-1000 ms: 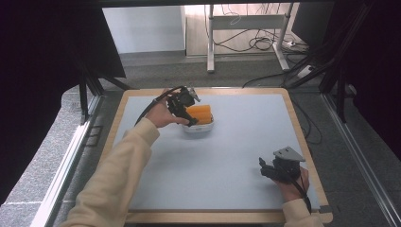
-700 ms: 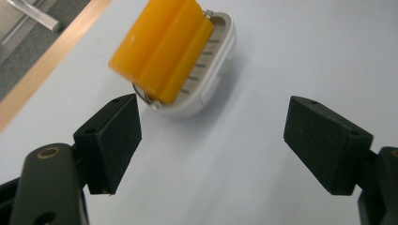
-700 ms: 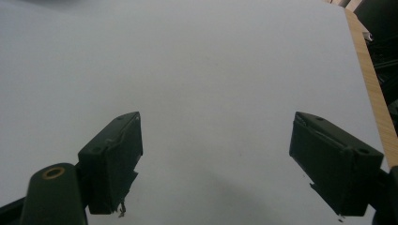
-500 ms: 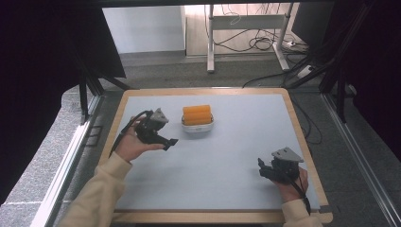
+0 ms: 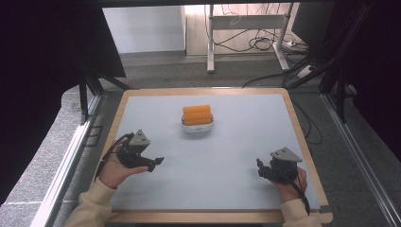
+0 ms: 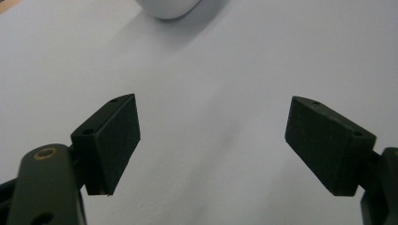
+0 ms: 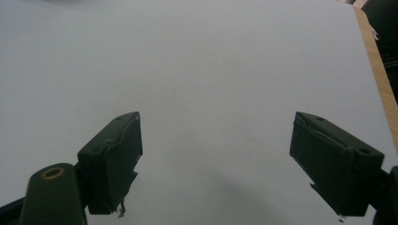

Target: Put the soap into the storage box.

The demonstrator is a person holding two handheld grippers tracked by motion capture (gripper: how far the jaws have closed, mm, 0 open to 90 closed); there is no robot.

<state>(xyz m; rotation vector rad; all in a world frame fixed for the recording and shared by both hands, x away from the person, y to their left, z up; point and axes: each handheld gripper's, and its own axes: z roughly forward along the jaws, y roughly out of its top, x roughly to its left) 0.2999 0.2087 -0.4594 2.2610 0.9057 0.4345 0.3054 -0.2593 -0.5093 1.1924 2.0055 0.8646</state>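
A small white bowl [image 5: 197,126] sits at the middle back of the table, with orange cylinders [image 5: 197,114] stacked in it. My left gripper [image 5: 157,162] hovers near the table's left front, open and empty, its jaws pointing right. In the left gripper view the left gripper [image 6: 213,140] has its jaws wide apart over bare table, and the bowl's white rim [image 6: 168,7] peeks in at the top. Open and empty too, my right gripper [image 5: 260,169] rests at the right front. The right gripper view has the right gripper [image 7: 216,159] spread over plain table.
The table top [image 5: 236,151] is light blue-grey with a wooden border [image 5: 302,137]. A strip of that border [image 7: 375,61] runs along the right of the right gripper view. Black frame posts and floor cables lie beyond the table.
My left gripper has pulled back from the bowl to the left front of the table and now stands open. The orange cylinders stay in the bowl. The right gripper has not moved.
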